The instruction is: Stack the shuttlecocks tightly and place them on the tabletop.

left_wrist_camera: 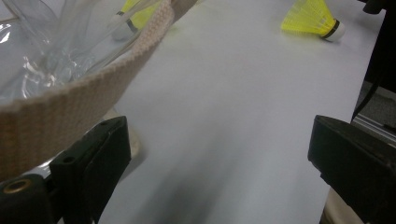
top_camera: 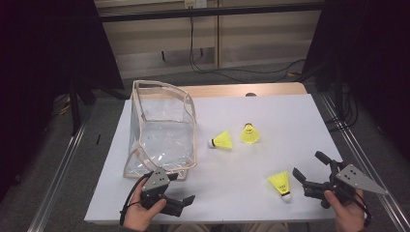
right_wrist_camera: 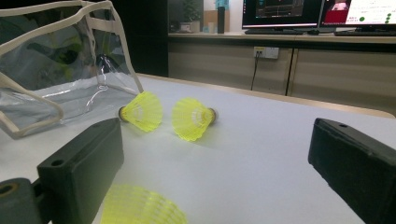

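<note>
— Left tool?
— Low on the counter at about 7 o'clock in the high view, held in a hand, jaws spread wide with nothing between them. Just past the near corner of the clear bag; in the left gripper view the bag's woven beige trim sits right above the left-hand jaw, close, contact not clear.

— And the right tool?
— At about 5 o'clock, gripped by the other hand, jaws likewise wide apart and empty, aimed toward 10 o'clock.

— Nearest shuttlecock?
— Yellow, white-capped, lying on the counter just beside the right tool's lower jaw, at its 9 o'clock. Seen in the right gripper view as a yellow skirt at the bottom edge, next to the left-hand jaw, not between the jaws.

— Other shuttlecocks?
— Two more near the counter's middle, close together: one on its side right of the bag, cap toward 9 o'clock; one beside it at its 2 o'clock, cap toward 12 o'clock. Both well apart from either tool.

— Bag?
— Standing open at the left half of the counter, mouth upward, walls crumpled.
</note>
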Demonstrator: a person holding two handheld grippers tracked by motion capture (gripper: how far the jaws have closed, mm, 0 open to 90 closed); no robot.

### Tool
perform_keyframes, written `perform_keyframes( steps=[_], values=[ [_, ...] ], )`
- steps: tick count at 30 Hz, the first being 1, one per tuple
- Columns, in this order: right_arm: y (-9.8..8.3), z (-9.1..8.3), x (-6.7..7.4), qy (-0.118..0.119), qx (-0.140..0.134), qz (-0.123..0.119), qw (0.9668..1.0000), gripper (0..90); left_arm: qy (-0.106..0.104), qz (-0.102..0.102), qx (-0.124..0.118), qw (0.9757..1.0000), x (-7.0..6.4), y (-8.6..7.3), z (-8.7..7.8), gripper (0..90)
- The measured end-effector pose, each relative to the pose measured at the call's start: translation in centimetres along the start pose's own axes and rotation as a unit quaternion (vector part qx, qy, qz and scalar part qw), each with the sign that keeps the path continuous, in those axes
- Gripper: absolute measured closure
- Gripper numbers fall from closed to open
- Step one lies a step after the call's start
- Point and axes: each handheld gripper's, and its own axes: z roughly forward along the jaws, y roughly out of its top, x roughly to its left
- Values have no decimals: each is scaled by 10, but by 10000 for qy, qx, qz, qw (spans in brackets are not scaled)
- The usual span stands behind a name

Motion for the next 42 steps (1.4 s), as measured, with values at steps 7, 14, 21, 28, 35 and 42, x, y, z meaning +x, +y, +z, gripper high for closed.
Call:
perform_keyframes(
  steps=[7, 14, 21, 28, 35, 42],
  values=[
    [0, 0, 0, 12, 16, -2, 10000, 29, 16, -108, -2, 9999, 2, -4, -4, 50],
    [0, 0, -1, -11, -6, -10, 10000, 29, 119, -149, -30, 9998, 7, -6, -11, 48],
    [1, 0, 0, -14, -3, -7, 10000, 29, 218, -186, -145, 9995, 13, -9, -20, 43],
    [1, 0, 0, -1, -1, 1, 10000, 29, 367, -188, -109, 9991, 21, -15, -25, 40],
    [1, 1, 0, 0, -4, -28, 10000, 29, 486, -206, -78, 9986, 27, -20, -30, 43],
    [1, 1, 1, 1, 5, -8, 10000, 29, 575, -281, -112, 9979, 33, -24, -33, 48]
  ],
)
